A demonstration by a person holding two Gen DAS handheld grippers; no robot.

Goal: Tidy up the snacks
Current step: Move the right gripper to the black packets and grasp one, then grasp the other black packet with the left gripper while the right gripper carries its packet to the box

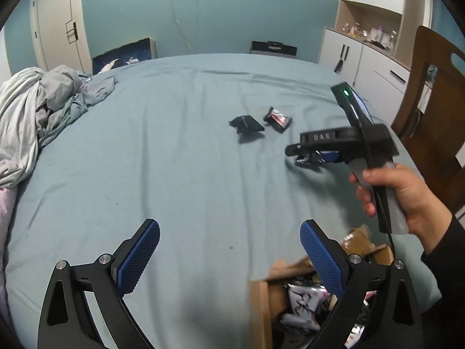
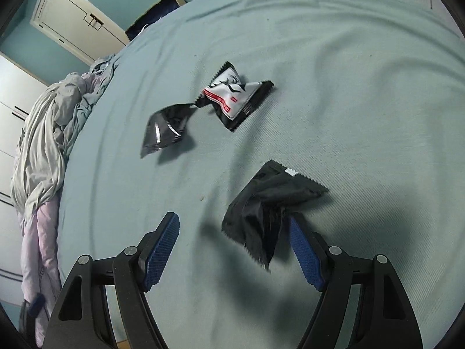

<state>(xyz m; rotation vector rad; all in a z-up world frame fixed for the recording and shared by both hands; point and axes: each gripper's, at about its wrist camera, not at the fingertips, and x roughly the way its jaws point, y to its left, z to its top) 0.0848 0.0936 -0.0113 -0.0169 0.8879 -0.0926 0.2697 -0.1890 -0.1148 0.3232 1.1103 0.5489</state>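
Observation:
Three snack packets lie on the blue bed sheet. A black packet (image 2: 268, 206) lies just ahead of my right gripper (image 2: 232, 229), touching its right finger (image 2: 305, 253); the jaws are open around nothing. Farther off lie a white, red and black packet (image 2: 232, 96) and another black packet (image 2: 164, 129); both also show in the left wrist view, the white one (image 1: 277, 117) and the black one (image 1: 247, 125). My left gripper (image 1: 229, 238) is open and empty above the sheet. The right gripper (image 1: 308, 154) shows there low over a packet. A cardboard box (image 1: 261, 305) with several packets sits at bottom right.
A crumpled grey blanket (image 1: 35, 107) lies on the bed's left side. A wooden chair (image 1: 430, 93) stands to the right of the bed. White cabinets (image 1: 366, 58) line the far right wall. A door (image 1: 55, 26) is at far left.

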